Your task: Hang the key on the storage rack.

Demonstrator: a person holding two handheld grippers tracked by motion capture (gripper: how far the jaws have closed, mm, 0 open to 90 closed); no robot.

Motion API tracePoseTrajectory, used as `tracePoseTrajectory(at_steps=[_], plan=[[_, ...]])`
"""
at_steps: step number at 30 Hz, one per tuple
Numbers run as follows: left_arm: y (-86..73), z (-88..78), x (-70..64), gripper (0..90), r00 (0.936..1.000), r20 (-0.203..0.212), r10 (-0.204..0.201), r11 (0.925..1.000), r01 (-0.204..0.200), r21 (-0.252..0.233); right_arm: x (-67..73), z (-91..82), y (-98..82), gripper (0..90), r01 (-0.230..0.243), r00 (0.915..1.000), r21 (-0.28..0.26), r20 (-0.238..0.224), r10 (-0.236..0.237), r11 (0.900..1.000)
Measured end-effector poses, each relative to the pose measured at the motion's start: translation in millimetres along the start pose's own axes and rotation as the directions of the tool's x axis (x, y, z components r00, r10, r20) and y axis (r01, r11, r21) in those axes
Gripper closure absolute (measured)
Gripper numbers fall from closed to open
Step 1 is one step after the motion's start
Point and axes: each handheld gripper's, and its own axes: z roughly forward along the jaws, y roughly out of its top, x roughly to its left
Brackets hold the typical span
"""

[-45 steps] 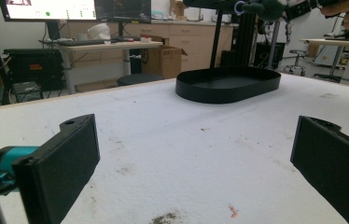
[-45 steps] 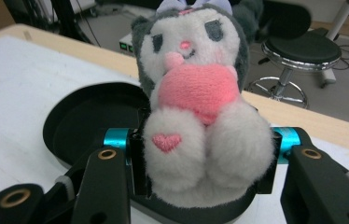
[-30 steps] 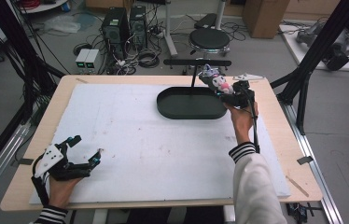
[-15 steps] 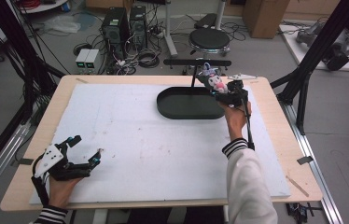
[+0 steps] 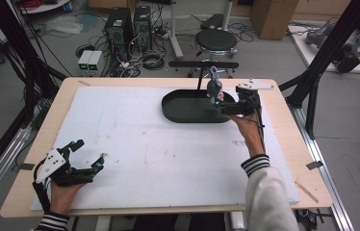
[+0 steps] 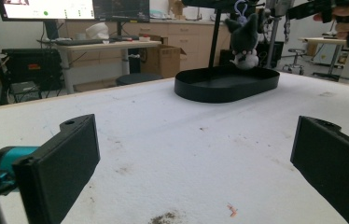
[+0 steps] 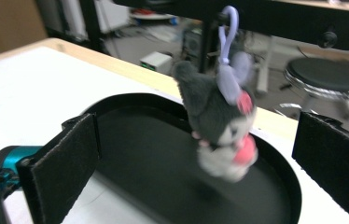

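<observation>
Fingers [image 7: 72,163] (spread) flank plush toy [image 7: 219,121] above tray [image 7: 163,186].

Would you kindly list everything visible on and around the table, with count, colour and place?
Plush toy: one, grey with pink, hanging by a lilac loop from the bar over the tray.
Tray: one, black oval, far right part of the table.
Stand bar: one, black, behind the tray.
Table cover: one, white, over the wooden table.
Stool: one, black, on the floor beyond.
Computer towers: two, black, on the floor.
Left gripper: one, black, open, near left corner.
Right gripper: one, black, open, at the toy.
</observation>
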Motion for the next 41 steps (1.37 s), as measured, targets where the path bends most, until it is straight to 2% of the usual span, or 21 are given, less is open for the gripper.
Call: tracePoseTrajectory(at_steps=[5,6,8,10,12,16,18,24,26,27,29,32,34,35,41], plan=[[0.1,0.3,-1.3,1.7,0.9998,0.004,0.019,0.9998,-0.019,0.005,7.3,-39.2,-27.7,0.3,0.023,0.996,-0.068,-0.084,-0.029,0.997],[0.2,0.2,-1.5,1.7,0.9998,0.001,0.02,0.9998,-0.02,0.004,7.7,-46.0,-32.9,0.3,0.023,0.9951,-0.059,-0.095,-0.028,0.998],[0.2,0.3,-1.4,1.7,0.9999,-0.001,0.015,0.9999,-0.015,0.006,10.4,-60.8,-46.1,0.3,0.024,0.9932,-0.111,-0.111,-0.036,0.994],[0.2,0.4,-1.2,1.7,0.9999,-0.004,0.013,0.9999,-0.013,0.006,12.5,-73.2,-57.3,0.3,0.03,0.9916,-0.135,-0.121,-0.047,0.99],[0.2,0.3,-1.3,1.7,0.9999,-0.005,0.011,0.9999,-0.011,0.005,12.8,-80.9,-66.4,0.3,0.033,0.9906,-0.16,-0.126,-0.053,0.987],[0.1,0.3,-1.3,1.7,0.9999,-0.009,0.007,1.0,-0.007,0.004,12.1,-94.5,-86.2,0.3,0.01,0.9904,-0.208,-0.133,-0.038,0.978],[0.1,0.2,-1.2,1.7,0.9999,-0.01,0.006,1.0,-0.006,0.004,11.6,-98.1,-95.4,0.3,0.0,0.9908,-0.228,-0.132,-0.031,0.974],[0.1,0.2,-1.3,1.7,0.9999,-0.008,0.012,0.9999,-0.012,0.004,14.0,-104.5,-121.4,0.3,-0.016,0.9902,-0.242,-0.138,-0.018,0.97],[0.1,0.0,-1.2,1.7,0.9999,-0.007,0.012,0.9999,-0.012,0.005,15.2,-106.9,-129.8,0.3,-0.018,0.9922,-0.268,-0.124,-0.016,0.963],[0.1,0.0,-1.2,1.7,0.9999,-0.007,0.011,0.9999,-0.011,0.005,15.0,-107.9,-133.8,0.3,-0.022,0.9932,-0.29,-0.116,-0.012,0.957],[0.0,0.0,-1.2,1.7,0.9999,-0.007,0.009,0.9999,-0.009,0.004,15.1,-109.1,-140.3,0.3,-0.034,0.9924,-0.308,-0.123,-0.004,0.951],[0.1,0.0,-1.3,1.7,0.9999,-0.006,0.014,0.9999,-0.014,0.005,16.4,-108.1,-149.9,0.3,-0.034,0.9914,-0.308,-0.131,-0.007,0.951],[0.0,0.0,-1.5,1.7,0.9999,-0.008,0.014,0.9999,-0.014,0.004,17.1,-106.0,-155.1,0.3,-0.033,0.9912,-0.292,-0.132,-0.006,0.956],[0.0,-0.2,-1.6,1.7,0.9998,-0.008,0.016,0.9999,-0.016,0.003,18.1,-106.3,-155.2,0.3,-0.031,0.9928,-0.296,-0.119,-0.005,0.955],[-0.3,-0.5,-2.1,1.7,0.9998,-0.009,0.017,0.9999,-0.017,-0.002,18.2,-106.4,-156.1,0.3,-0.026,0.9919,-0.3,-0.127,-0.013,0.953]])
